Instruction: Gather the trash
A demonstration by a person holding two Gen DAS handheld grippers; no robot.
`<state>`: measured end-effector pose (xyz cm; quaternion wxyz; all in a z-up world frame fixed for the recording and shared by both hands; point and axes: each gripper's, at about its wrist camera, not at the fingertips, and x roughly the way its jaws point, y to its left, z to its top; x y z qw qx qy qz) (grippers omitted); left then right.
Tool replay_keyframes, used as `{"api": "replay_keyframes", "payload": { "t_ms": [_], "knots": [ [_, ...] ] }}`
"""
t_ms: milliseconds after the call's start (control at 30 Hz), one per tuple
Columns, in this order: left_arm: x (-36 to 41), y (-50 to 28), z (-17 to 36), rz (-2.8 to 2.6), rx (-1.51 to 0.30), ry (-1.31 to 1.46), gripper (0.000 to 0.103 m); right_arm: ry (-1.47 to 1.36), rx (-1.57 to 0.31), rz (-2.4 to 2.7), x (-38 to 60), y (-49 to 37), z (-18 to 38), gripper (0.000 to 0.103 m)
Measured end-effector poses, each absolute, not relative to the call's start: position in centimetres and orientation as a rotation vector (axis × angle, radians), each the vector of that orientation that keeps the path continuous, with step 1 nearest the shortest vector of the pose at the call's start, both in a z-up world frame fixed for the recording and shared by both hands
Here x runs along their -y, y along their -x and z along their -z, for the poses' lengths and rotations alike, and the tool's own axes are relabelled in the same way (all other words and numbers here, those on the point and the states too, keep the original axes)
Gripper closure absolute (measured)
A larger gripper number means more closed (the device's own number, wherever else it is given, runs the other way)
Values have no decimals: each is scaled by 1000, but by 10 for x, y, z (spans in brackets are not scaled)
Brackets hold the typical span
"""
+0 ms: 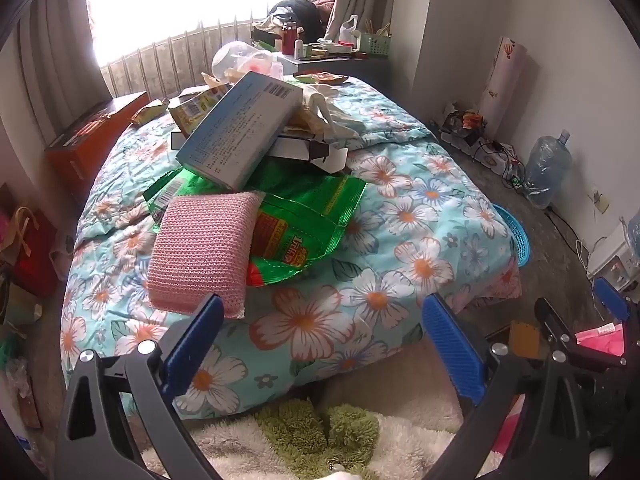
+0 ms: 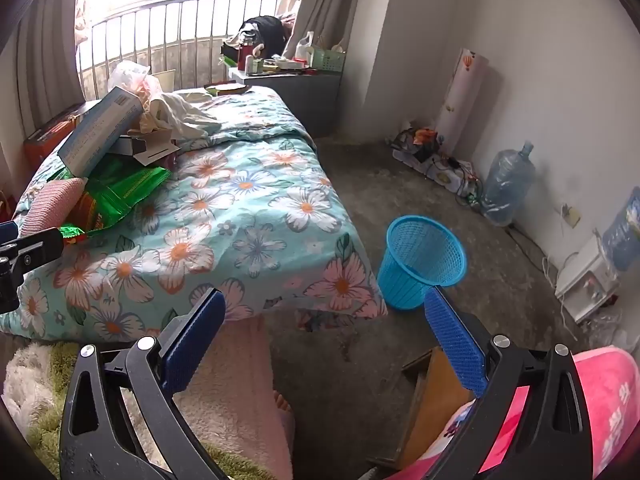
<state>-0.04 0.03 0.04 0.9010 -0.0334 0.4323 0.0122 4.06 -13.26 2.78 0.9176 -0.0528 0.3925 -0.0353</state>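
Left gripper (image 1: 322,344) & right gripper (image 2: 326,338) both have fingers wide apart, holding nothing. Trash pile w/ pink sponge (image 1: 204,250), green bag (image 1: 304,220) sits on bed (image 1: 400,240). Blue bin (image 2: 420,258) stands on floor beside bed.

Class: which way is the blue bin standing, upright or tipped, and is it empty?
Upright and seemingly empty. The bin stands on the floor beside the bed, rim up; nothing shows through its mesh.
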Motion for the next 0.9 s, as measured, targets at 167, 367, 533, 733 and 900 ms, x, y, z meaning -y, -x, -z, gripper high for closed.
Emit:
{"api": "replay_keyframes", "payload": {
  "t_ms": [167, 367, 533, 733, 900],
  "knots": [
    [0, 0, 0, -31, -898, 63, 6, 105, -806, 68, 133, -41, -28, 8],
    [0, -1, 1, -43, -909, 68, 6, 105, -807, 69, 135, -41, -28, 8],
    [-3, 0, 2, -47, -914, 71, 6, 105, -807, 67, 133, -41, -27, 8],
    [-3, -1, 4, -45, -915, 68, 6, 104, -808, 67, 133, -40, -27, 8],
    [-3, 0, 4, -43, -915, 68, 6, 104, -808, 65, 132, -39, -27, 8]
  ]
}}
